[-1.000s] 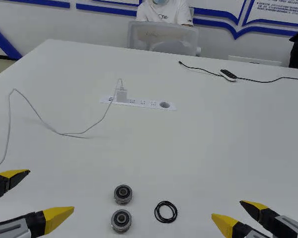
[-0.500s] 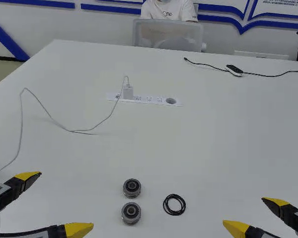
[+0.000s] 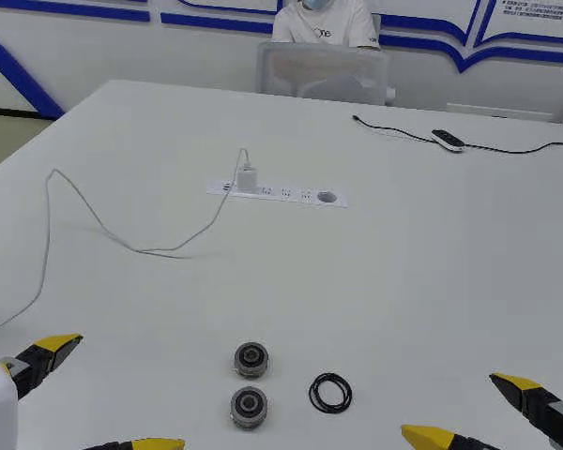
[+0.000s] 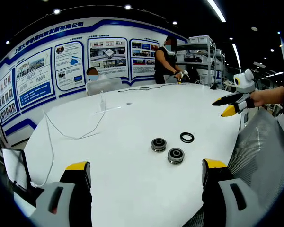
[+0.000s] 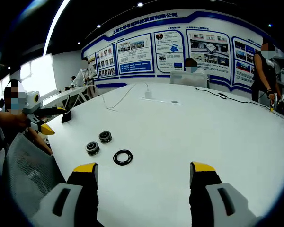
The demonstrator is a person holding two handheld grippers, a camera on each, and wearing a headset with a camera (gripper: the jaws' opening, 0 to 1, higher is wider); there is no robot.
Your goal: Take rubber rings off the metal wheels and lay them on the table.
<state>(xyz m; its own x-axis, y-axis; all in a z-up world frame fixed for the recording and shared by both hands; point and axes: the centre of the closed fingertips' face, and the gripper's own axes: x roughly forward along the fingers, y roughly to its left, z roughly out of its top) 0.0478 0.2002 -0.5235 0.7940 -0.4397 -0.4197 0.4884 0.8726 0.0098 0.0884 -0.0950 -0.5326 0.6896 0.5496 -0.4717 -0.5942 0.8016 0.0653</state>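
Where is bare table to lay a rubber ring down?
Right of the rubber rings, toward the right gripper, and the wide stretch between the metal wheels and the power strip. Crowded: around the wheels and along the white cable.

Two metal wheels stand close together by the tabletop's (image 3: 403,281) near edge, the far wheel (image 3: 251,359) just behind the near wheel (image 3: 249,407), with a narrow gap between them. Rubber rings (image 3: 330,393) lie just right of them, not touching. Bare tabletop runs from the wheels to the left gripper (image 3: 117,394) and from the rings to the right gripper (image 3: 458,406). Farther in, a white cable (image 3: 122,239) loops toward the left edge, a power strip (image 3: 281,194) sits mid-table, and a black cable (image 3: 394,131) crosses near the far edge.
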